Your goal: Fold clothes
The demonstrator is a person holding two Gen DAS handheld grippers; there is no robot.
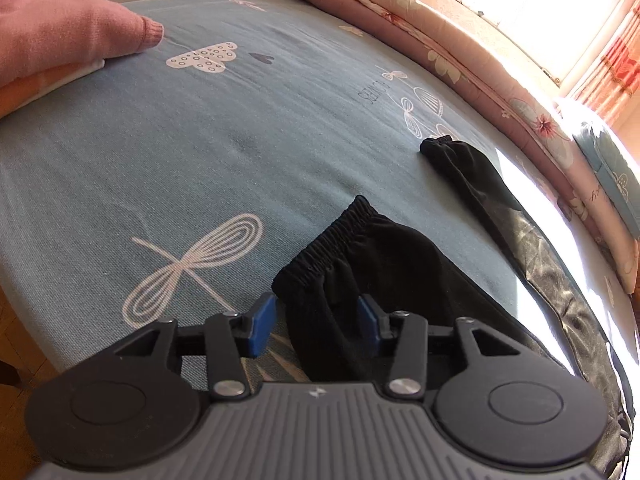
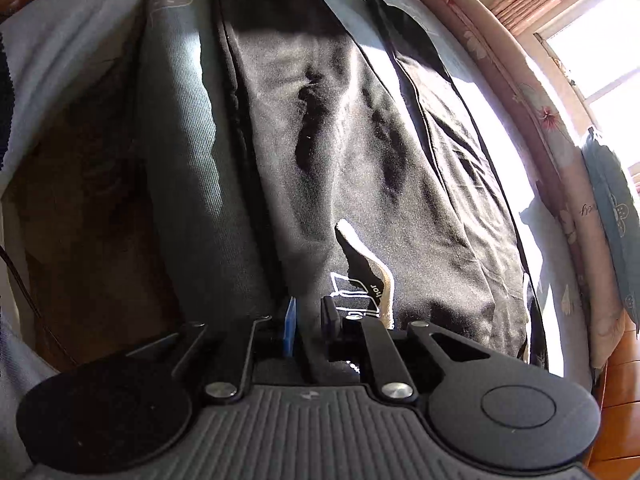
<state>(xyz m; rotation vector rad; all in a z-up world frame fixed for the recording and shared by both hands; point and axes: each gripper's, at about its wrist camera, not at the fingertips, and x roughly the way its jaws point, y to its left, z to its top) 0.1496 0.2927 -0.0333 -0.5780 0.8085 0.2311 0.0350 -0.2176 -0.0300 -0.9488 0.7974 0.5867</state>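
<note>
You are holding both grippers over black trousers [image 2: 340, 140] that are lying spread along the blue printed bedsheet [image 1: 160, 152]; their long axis is running away from your right gripper [image 2: 310, 320] toward the far cuffs, with the two legs lying side by side and slightly apart.

Your left gripper [image 1: 316, 326] is standing half open; the near leg cuff [image 1: 324, 248], with its gathered elastic, is lying between the blue pads [image 1: 262, 326] and just ahead of them, but the pads are not pressing on it. The other cuff [image 1: 440, 148] is lying well off, ahead and to the right, nearer the quilt roll [image 1: 440, 52].

Your right gripper is standing narrow, the pads nearly together; dark fabric near the white printed logo [image 2: 352, 288] is sitting between them, though whether they are really pinching it is hard to judge, since shadow is swallowing the gap.

So the coming move is turning on this: the left hand is nearer the cuffs, the right nearer the logo end, and any fold is probably bringing one end along that long axis toward the other.

The waistband is being cut off below the right gripper body; sun glare is washing out the trousers' far edge; a folded pink garment [image 1: 68, 28] is lying far left.
</note>
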